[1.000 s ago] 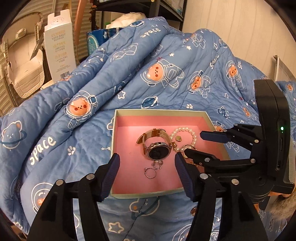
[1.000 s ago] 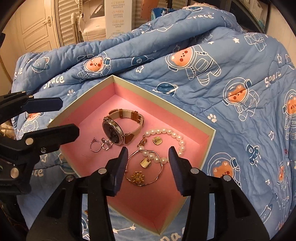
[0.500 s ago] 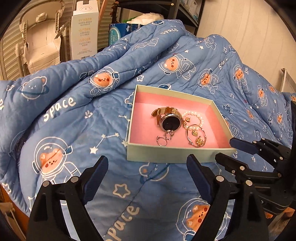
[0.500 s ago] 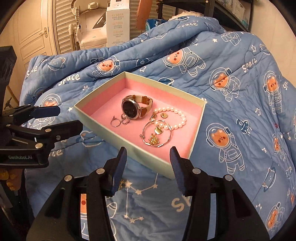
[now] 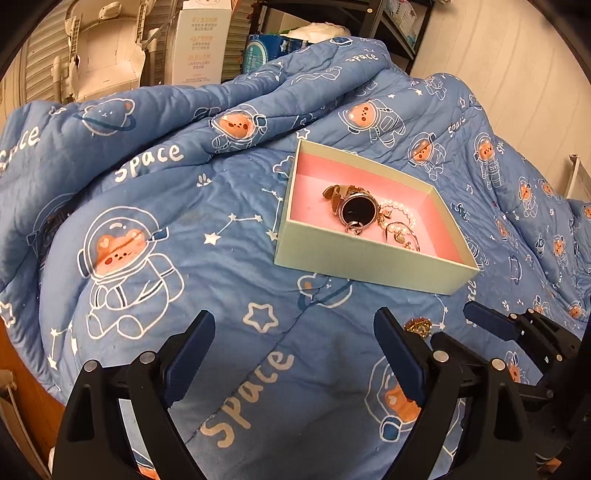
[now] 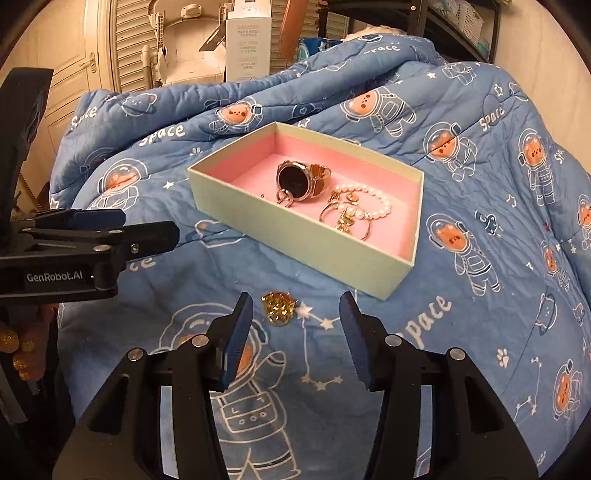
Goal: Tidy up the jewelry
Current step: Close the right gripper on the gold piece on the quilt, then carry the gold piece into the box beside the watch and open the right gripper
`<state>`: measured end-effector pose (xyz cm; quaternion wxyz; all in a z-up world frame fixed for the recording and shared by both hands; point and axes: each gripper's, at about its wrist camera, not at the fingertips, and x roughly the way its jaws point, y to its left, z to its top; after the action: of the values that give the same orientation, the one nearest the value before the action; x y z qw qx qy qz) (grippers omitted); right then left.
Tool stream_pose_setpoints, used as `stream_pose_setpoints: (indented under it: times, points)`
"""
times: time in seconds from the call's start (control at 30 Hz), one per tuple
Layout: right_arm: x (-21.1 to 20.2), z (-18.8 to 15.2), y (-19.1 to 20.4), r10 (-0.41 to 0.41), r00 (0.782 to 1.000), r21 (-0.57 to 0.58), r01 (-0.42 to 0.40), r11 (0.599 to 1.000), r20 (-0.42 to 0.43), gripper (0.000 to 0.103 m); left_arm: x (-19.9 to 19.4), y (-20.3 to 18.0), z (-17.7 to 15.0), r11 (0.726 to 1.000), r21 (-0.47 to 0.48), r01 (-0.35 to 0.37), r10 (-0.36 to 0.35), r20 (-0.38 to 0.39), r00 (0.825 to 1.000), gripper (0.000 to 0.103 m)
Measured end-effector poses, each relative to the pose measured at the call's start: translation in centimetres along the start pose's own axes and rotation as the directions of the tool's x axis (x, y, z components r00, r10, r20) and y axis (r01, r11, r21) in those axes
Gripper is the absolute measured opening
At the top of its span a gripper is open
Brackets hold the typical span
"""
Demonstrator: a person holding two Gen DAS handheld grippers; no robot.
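A pale green box (image 6: 295, 229) with a pink lining lies on the blue quilt (image 6: 461, 155). In it are a gold watch (image 6: 295, 181), a pearl bracelet (image 6: 369, 203), a gold bangle (image 6: 347, 221) and small rings (image 6: 284, 195). A small gold ornament (image 6: 279, 306) lies on the quilt in front of the box, just ahead of my right gripper (image 6: 295, 339), which is open and holds nothing. My left gripper (image 5: 295, 350) stands wide open over bare quilt, well short of the box (image 5: 369, 254). Each gripper shows in the other's view: the left gripper (image 6: 147, 226), the right gripper (image 5: 452, 323).
The quilt rises in a heap behind the box. A tall white carton (image 5: 201, 40), a white folded chair (image 5: 107, 62) and a dark shelf rack (image 5: 380, 22) stand beyond it. The bed's wooden edge (image 5: 22, 369) shows at the lower left.
Both grippers have drawn back from over the box toward the bed's near side. The left jaws have spread wider. The gold ornament on the quilt has come into view.
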<state>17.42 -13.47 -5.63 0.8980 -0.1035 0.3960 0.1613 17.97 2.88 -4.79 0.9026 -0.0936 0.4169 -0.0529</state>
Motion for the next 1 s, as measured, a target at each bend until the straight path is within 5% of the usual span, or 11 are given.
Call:
stream_pose_setpoints:
  times: [0.37, 0.67, 0.8, 1.0]
  points:
    - [1.7, -0.9, 0.3, 0.011, 0.999, 0.046, -0.01, 0.999, -0.035, 0.048, 0.0, -0.1, -2.1, 0.999, -0.029, 0.012, -0.012, -0.018, 1.0, 0.086]
    - [3.1, -0.4, 0.3, -0.012, 0.998, 0.062, 0.016, 0.998, -0.062, 0.035, 0.2, -0.4, -2.2, 1.0, -0.019, 0.017, -0.018, -0.022, 1.0, 0.086]
    - [3.4, -0.2, 0.1, 0.009, 0.998, 0.069, -0.005, 0.998, -0.066, 0.019, 0.2, -0.5, -2.2, 1.0, -0.016, 0.016, -0.016, -0.023, 1.0, 0.086]
    - [3.2, -0.2, -0.8, 0.065, 0.996, 0.109, -0.057, 0.992, -0.066, 0.017, 0.2, -0.6, -2.2, 1.0, -0.009, 0.018, -0.018, -0.025, 1.0, 0.086]
